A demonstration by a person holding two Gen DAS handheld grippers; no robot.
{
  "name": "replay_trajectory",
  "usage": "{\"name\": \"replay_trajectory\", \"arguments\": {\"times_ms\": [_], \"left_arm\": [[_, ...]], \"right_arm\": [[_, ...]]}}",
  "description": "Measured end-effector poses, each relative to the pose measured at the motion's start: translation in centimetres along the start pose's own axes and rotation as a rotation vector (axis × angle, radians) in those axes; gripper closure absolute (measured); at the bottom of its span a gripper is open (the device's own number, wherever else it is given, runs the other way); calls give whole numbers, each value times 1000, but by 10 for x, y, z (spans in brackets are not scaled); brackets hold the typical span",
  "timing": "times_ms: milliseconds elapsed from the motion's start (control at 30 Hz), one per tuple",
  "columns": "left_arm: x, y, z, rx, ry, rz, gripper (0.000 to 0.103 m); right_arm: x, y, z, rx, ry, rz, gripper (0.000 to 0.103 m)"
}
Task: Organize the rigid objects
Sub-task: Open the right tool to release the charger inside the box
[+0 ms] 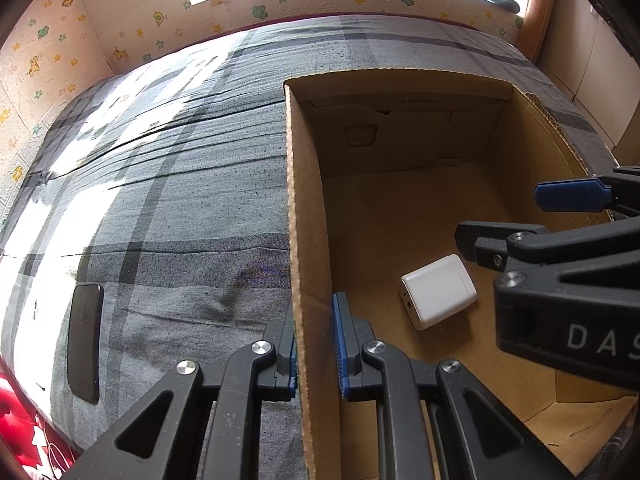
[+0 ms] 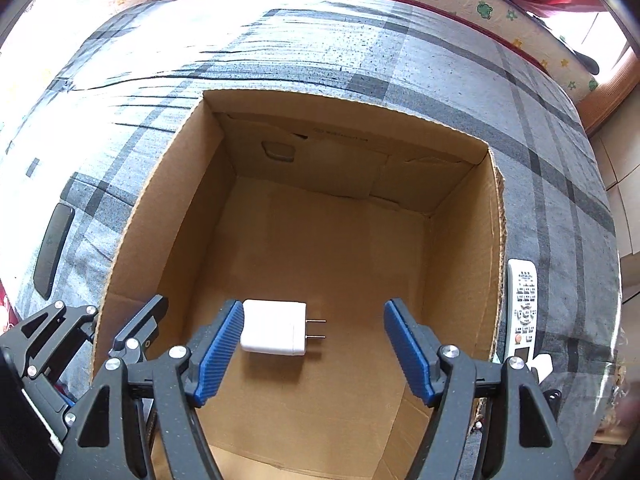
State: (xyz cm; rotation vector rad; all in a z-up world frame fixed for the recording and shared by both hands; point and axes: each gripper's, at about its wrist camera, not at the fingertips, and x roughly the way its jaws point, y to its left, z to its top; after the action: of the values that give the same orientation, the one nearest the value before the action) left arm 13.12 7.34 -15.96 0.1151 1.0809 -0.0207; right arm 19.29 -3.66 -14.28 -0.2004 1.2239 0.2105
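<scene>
The left claw (image 1: 316, 344) is clamping the left wall of the open cardboard box (image 1: 298, 216), one blue pad sitting inside the wall and the other outside it, pressed against the corrugated edge. The box is resting on a bed covered with a grey plaid sheet (image 1: 168, 184). The right claw (image 2: 314, 350) is hanging over the inside of the box with its jaws standing wide apart and nothing gripped between them; its blue pads (image 2: 222, 350) are flanking open cardboard. The white charger (image 2: 274, 327) is lying on the floor of the box, near the front, its two metal prongs pointing toward the right wall; the left pad of the right claw is overlapping its left end in the right wrist view, while the left wrist view shows the charger lying free below the claw. A black phone (image 1: 85, 342) is lying flat on the sheet to the left of the box, well apart from it. A white remote control (image 2: 523, 308) is lying on the sheet just beside the right wall of the box, outside it.
</scene>
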Motion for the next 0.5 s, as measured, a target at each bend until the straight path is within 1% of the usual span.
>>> {"name": "replay_trajectory", "arguments": {"times_ms": [167,233,300,367,500], "left_arm": [[0,-1,1,1,1,2,88],[0,-1,1,2,1,3,88],[0,-1,1,2,0,3,88],[0,-1,1,2,1,3,88],[0,-2,1,3,2,6,88]], "right_arm": [[-20,-2,-4,4,-32,-5,27],[-28,-5,-6,5,-49,-13,25],[-38,-7,-8,19,-71,-15,19],[-48,-14,-10,33,-95,-21,15],[-66,-28,-14,29,-141,-57,7]]}}
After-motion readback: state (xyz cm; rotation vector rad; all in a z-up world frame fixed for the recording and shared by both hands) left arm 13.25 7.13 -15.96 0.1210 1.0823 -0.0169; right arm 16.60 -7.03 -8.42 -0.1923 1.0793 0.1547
